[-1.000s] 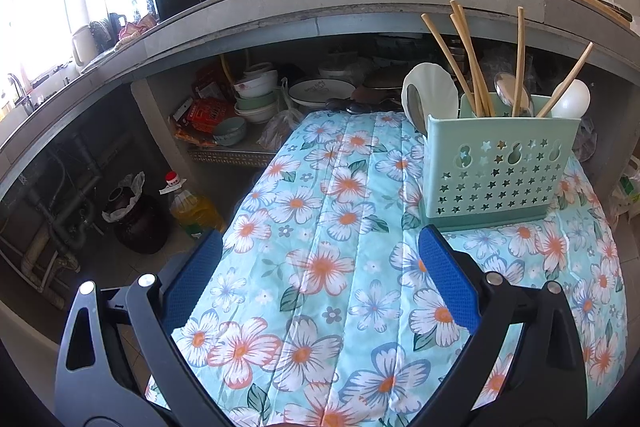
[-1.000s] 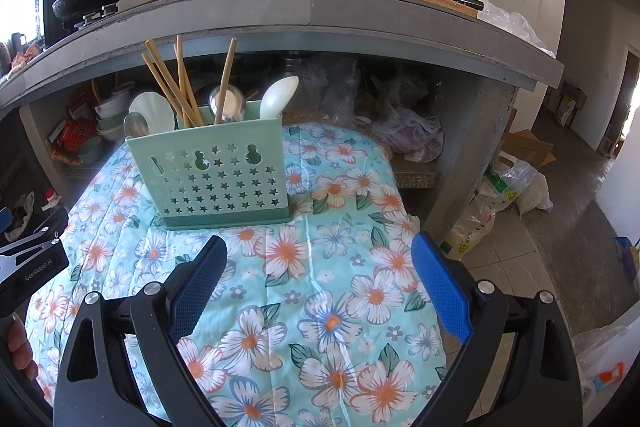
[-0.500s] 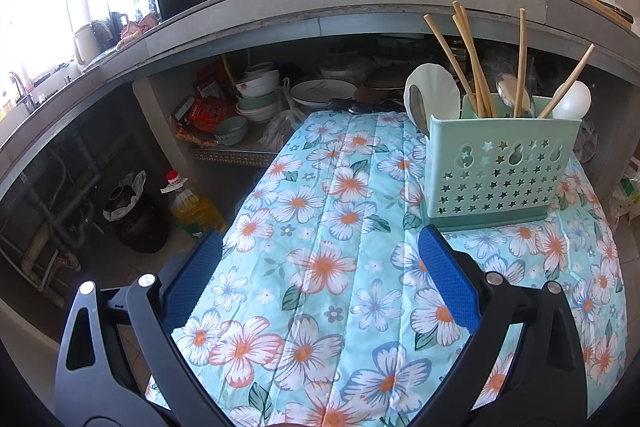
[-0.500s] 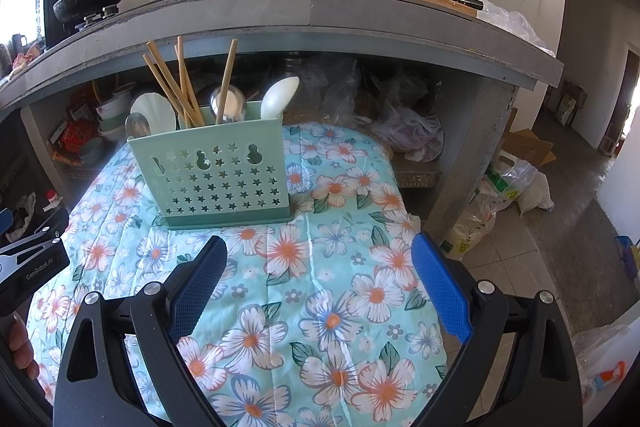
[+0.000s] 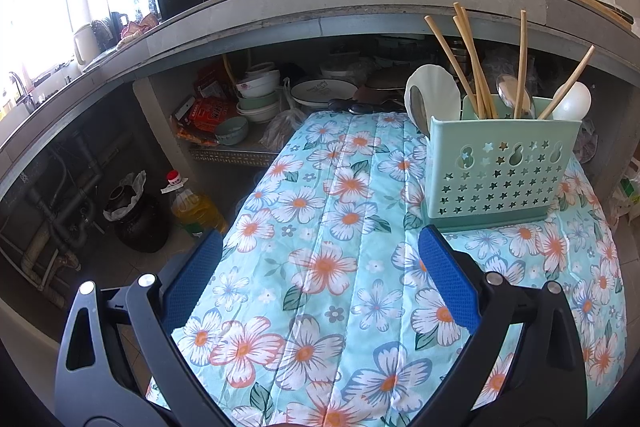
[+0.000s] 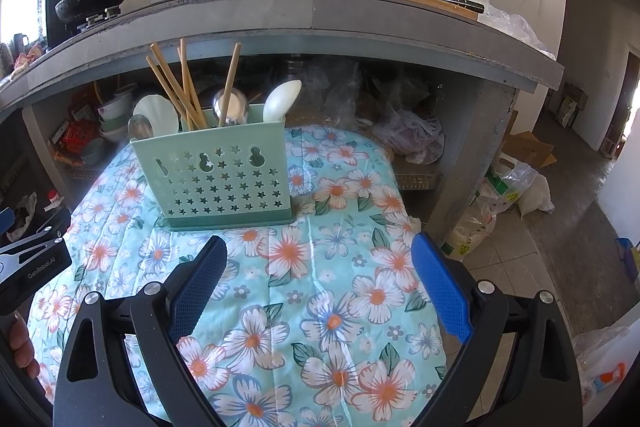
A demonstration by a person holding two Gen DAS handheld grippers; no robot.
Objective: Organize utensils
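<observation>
The cloth (image 5: 320, 267) before me lies bare of loose utensils, so I judge the sorting done or nearly so. The caddy (image 6: 216, 175) stands upright at its far end, holding chopsticks (image 6: 176, 91) and spoons (image 6: 280, 101); its compartments I cannot make out. My left gripper (image 5: 320, 251) and right gripper (image 6: 320, 255) hover near it, jaws spread wide, holding nothing.
</observation>
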